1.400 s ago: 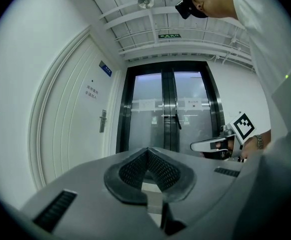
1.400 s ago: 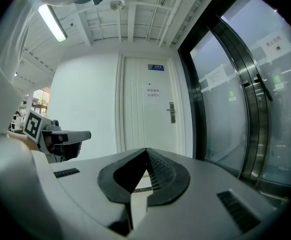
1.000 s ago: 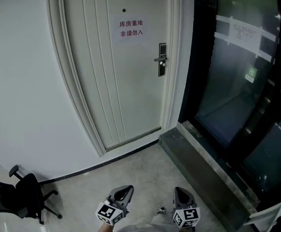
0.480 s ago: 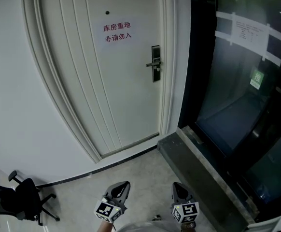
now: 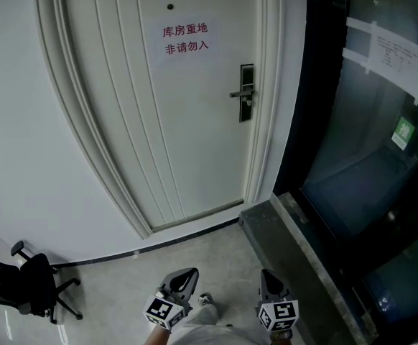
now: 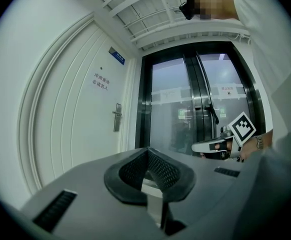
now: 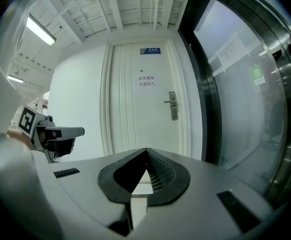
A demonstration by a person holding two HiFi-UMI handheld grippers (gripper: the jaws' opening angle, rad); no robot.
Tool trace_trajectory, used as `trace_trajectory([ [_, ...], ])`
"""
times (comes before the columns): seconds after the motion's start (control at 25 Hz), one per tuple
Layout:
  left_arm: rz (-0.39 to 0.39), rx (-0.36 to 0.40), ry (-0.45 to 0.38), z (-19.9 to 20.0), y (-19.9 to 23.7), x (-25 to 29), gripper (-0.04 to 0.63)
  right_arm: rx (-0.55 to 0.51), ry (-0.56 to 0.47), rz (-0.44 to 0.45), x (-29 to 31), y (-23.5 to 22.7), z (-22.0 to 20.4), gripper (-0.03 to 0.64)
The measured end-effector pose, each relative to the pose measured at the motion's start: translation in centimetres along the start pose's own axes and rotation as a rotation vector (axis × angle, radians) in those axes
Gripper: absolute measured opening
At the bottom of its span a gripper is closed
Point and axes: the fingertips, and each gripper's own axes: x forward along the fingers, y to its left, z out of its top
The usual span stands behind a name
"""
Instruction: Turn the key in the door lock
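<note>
The white door stands ahead, shut, with a dark lock plate and lever handle at its right edge. A key there is too small to tell. My left gripper and right gripper are held low at the bottom of the head view, far from the lock. Both point toward the door, side by side. The left gripper's tips meet with nothing between them, and the lock plate is small beyond them. My right gripper is likewise shut and empty, with the lock plate above its tips.
A paper sign with red characters hangs on the door. Dark glass doors fill the right side behind a raised dark stone sill. A black office chair stands at the lower left. The person's shoe shows between the grippers.
The person has stepped forward across the floor: door and lock have shifted in the head view, and a shoe now shows. Both grippers stay shut, low and side by side.
</note>
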Motion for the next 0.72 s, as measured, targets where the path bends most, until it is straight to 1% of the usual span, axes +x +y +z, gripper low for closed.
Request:
trace_trajectory([
  [0.24,-0.038,0.01,-0.012,0.7,3.7,5.3,0.003,-0.008,0.012,-0.026,4.6,-1.9,0.9,0.002],
  [0.4,-0.063,0.036,-0.022,1.8,6.0,9.1,0.003,0.002,0.01,-0.048,8.3,-3.4,1.9,0.002],
  [0.6,-0.11,0.055,-0.027,3.4,9.0,12.6,0.003,0.0,-0.006,-0.048,13.1,-3.1,4.0,0.002],
  [0.72,-0.121,0.061,-0.018,3.7,11.6,14.0,0.004,-0.005,-0.008,-0.057,15.8,-3.0,4.8,0.002],
])
